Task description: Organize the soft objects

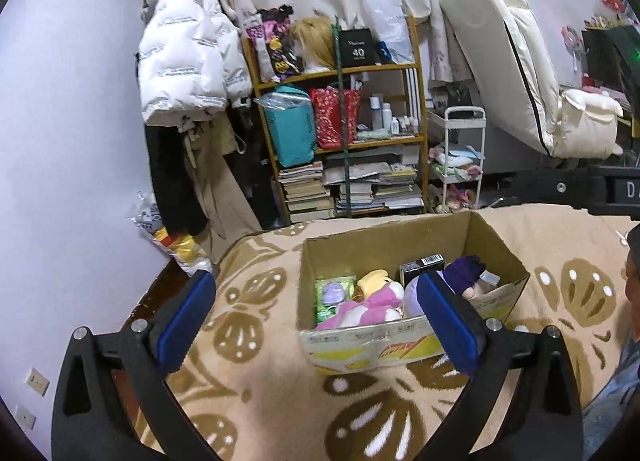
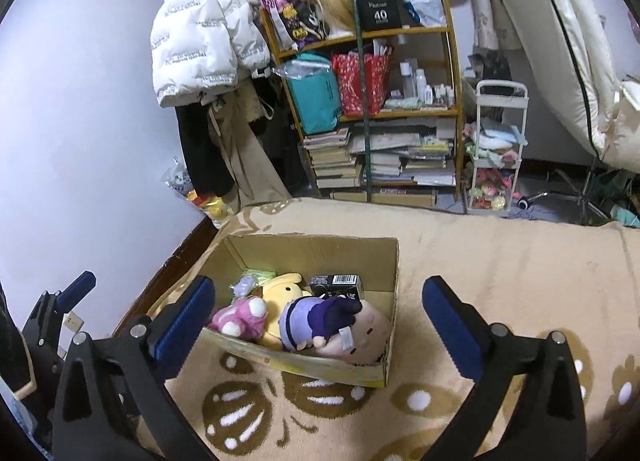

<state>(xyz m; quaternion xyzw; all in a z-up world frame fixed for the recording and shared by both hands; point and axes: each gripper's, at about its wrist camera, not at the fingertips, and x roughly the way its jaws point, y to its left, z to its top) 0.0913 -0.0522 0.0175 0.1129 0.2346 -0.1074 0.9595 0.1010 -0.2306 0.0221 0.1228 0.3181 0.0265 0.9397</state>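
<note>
Box [image 2: 394,289] holds your plush toys, purple doll [image 2: 328,325] lying head toward four o'clock; left gripper [image 1: 320,297] and right gripper [image 2: 319,303] gape wide, empty.

Open brown cardboard box [image 2: 320,249] sat on the patterned blanket, flaps up. Inside: pink plush toy [image 2: 240,317] at 9 o'clock, yellow plush toy [image 2: 280,293] at centre, purple-capped plush doll [image 2: 336,325] lying sideways at 4 o'clock against the near wall.

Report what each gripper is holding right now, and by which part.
Nothing is held. The left gripper and the right gripper both stand wide open with no object between their pads; the plush toys lie in the cardboard box.
</note>
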